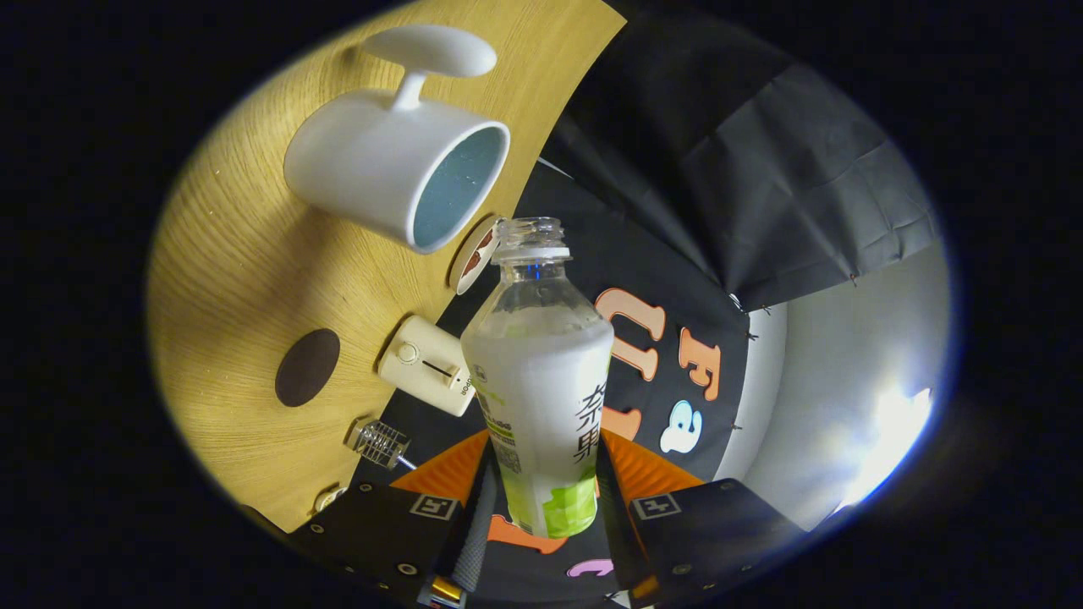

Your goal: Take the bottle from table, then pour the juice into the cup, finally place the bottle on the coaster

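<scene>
**Wood-grain desk seen tilted, bottle held at the cup's mouth**

Wood-grain desk [245, 254] and black cloth booth wall [761, 169] are seen tilted behind the gripper [548, 499]. The gripper is closed on the clear plastic bottle with a white and green label [541, 381], one finger pressed against each side of its lower body. The bottle is uncapped, and pale liquid is seen inside up to its shoulder. Its open neck is placed just beside the rim of the white ceramic cup with a blue inside [398, 169], which stands on the desk beyond the fingers. A round white coaster with a red mark [474, 254] is partly hidden between the cup and the bottle's neck. A cream box with a knob [427, 364] and a dark brown oval pad [307, 367] are set nearer the fingers.
</scene>
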The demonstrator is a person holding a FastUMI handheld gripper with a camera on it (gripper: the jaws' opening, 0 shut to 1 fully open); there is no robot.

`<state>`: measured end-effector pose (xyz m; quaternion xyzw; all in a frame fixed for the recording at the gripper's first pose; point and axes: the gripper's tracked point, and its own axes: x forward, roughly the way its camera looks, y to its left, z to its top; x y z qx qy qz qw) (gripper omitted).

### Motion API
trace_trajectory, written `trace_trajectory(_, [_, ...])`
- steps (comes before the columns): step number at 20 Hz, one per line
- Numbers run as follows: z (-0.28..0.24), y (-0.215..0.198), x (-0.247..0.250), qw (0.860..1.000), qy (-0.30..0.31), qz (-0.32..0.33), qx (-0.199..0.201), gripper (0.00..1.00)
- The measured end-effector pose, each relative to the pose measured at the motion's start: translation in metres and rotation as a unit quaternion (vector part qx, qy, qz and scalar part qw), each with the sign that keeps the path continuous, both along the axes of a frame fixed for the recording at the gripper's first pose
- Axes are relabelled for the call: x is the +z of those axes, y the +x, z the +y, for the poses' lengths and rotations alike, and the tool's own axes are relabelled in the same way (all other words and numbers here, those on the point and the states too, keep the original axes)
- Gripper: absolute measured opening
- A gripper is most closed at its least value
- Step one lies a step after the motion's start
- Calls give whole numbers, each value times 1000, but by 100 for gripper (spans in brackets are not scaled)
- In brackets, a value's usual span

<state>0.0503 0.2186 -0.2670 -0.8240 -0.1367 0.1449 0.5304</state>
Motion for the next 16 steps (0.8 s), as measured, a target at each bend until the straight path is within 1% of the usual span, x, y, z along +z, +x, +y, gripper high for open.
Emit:
trace_trajectory(3, [-7, 1, -25, 998, 48, 42, -30, 60])
trace_trajectory(5, [-7, -3, -31, 995, 72, 50, -41, 60])
trace_trajectory(7, [-14, 0, -39, 988, 115, 74, -67, 60])
trace_trajectory(8, [-18, 1, -44, 982, 142, 92, -83, 60])
trace_trajectory(11, [-26, 0, -65, 954, 217, 157, -131, 60])
trace_trajectory(13, [-35, 4, -76, 929, 268, 190, -168, 60])
trace_trajectory(14, [-40, 7, -79, 913, 299, 205, -186, 61])
trace_trajectory(16, [-47, 13, -85, 871, 369, 239, -220, 61])
